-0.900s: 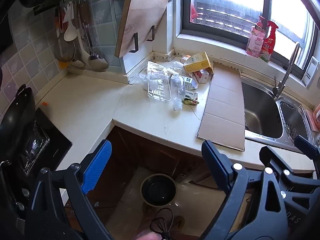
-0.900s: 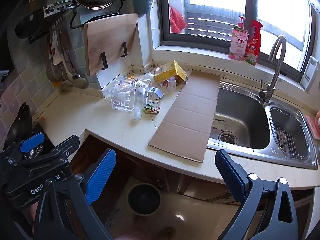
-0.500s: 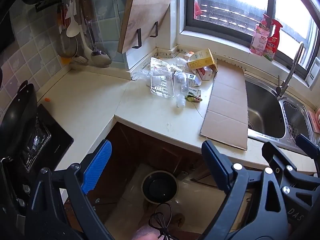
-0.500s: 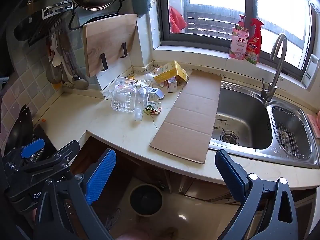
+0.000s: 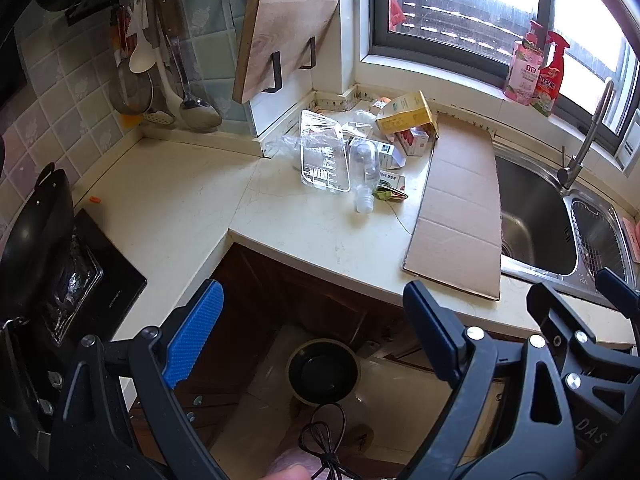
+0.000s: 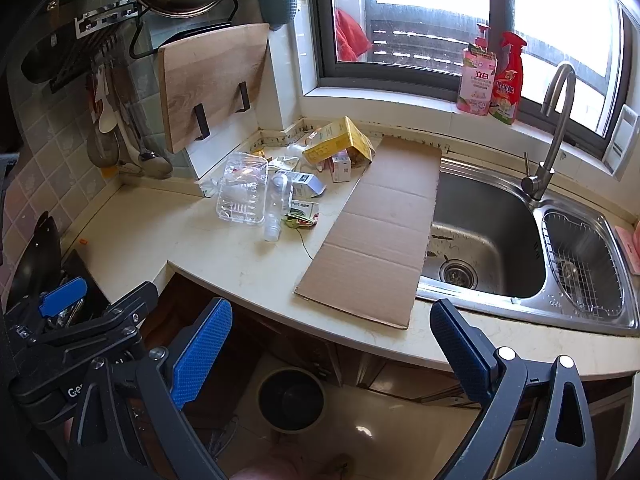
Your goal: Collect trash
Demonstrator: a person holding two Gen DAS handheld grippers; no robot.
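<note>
Your left tool (image 5: pixel 310 312): jaws spread wide, nothing between them, tipped down over the near edge of the surface (image 5: pixel 168 216), well short of any trash. Ahead of it and slightly right, at the far corner of the surface, lies the trash pile, listed left to right: clear plastic tray (image 5: pixel 324 156), its long side running near to far; clear plastic bottle (image 5: pixel 364 168) just beside the tray on its right, lying flat, long axis near to far with the cap end toward you; small white carton (image 5: pixel 390 154) touching the bottle's far right; green-and-red wrapper (image 5: pixel 390 194) at the near right of the bottle; yellow box (image 5: pixel 406 114) at the far end, leaning over a small red-and-white box (image 5: pixel 416 140). Right of the pile: flattened cardboard sheet (image 5: pixel 460 208), long axis near to far, its right edge overhanging the sink (image 5: pixel 532 216). Your right tool (image 6: pixel 330 332): jaws likewise wide apart and empty, hanging over the near edge with the cardboard's near end directly ahead and the pile far and to its left. Trash bin (image 5: pixel 324 372): on the floor below the surface, under and between both tools. Judgement: your left tool sits more squarely on the pile; your right is nearer the cardboard.
</note>
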